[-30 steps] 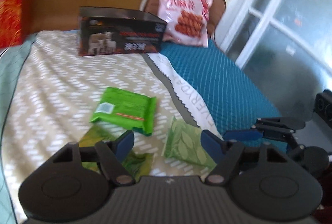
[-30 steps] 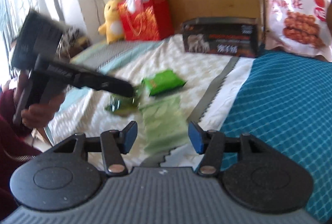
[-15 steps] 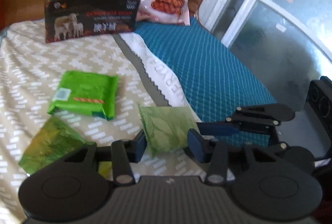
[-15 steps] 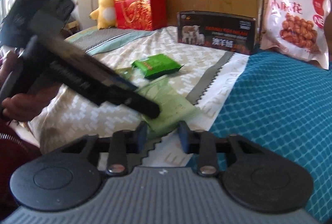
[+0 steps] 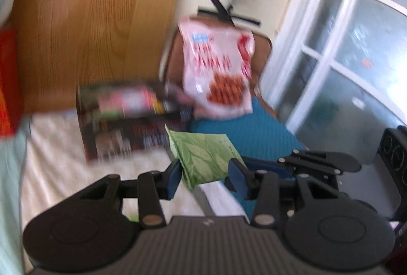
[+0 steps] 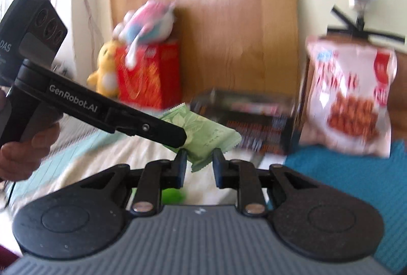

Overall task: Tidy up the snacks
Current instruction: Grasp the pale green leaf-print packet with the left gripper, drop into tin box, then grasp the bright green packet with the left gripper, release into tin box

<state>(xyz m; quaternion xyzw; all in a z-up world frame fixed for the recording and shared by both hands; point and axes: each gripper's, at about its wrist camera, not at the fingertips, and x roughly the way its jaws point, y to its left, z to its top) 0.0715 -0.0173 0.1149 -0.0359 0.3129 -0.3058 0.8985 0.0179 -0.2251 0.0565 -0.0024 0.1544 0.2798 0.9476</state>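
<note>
Bed (image 6: 142, 160) bearing dark box (image 6: 257, 122), pink snack bag (image 6: 351, 99), red box (image 6: 147, 74).

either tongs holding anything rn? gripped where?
Both are shut on the pale green snack packet: the left tongs pinch its lower end, and the right tongs pinch the corner nearest them. It is lifted off the bed.

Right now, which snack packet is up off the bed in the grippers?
The pale green leaf-print packet, pinched by both the left gripper and right gripper. The pink bag leans untouched behind.
</note>
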